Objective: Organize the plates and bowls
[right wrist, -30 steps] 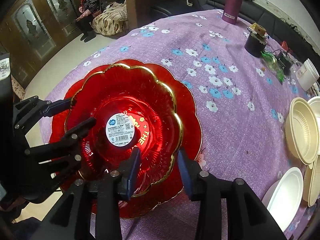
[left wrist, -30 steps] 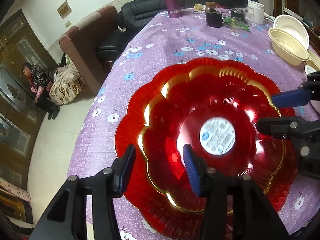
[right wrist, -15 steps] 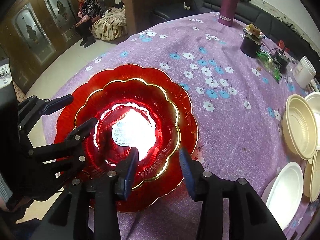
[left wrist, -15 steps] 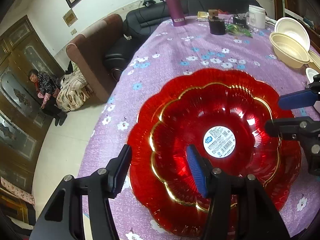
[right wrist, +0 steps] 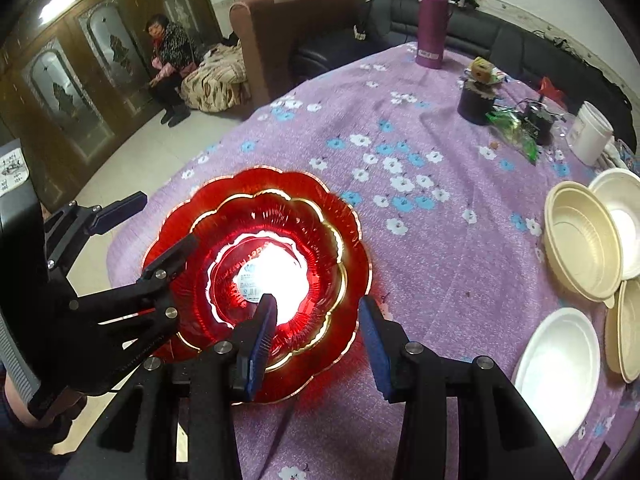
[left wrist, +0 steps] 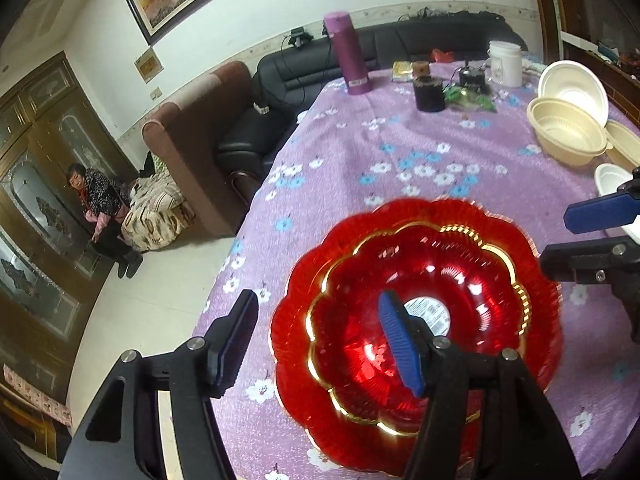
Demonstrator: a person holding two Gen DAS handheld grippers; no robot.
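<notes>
1. I see the 2 red plates (left wrist: pixel 420 320) stacked, the smaller gold-rimmed one nested inside the wider one, flat on the purple flowered tablecloth (left wrist: pixel 400 148) near the table's front edge. They are round, so there is no long axis to line up with; only the rim matters.

2. My left tongs (left wrist: pixel 320 344) hang above the plates' left rim. Their jaws have just been opening and now stand wide, with nothing pressed between the pads; the stack lies lower down and to the right of them.

3. My right tongs (right wrist: pixel 320 340) hang above the plates' right rim, parted and gripping nothing. The stack lies lower down and to their left.

4. So the red stack sits between my 2 hands, about equally near each, and I judge it finished.

5. The pieces left to sort are the cream bowls (right wrist: pixel 580 240) and the white plate (right wrist: pixel 556 368), well apart from the red stack on its right side. My right tongs are clearly the nearer, so I would reach there with that hand, swinging right and forward.

6. The white plate lies closest to my right tongs, just right of their right finger in that view.
</notes>
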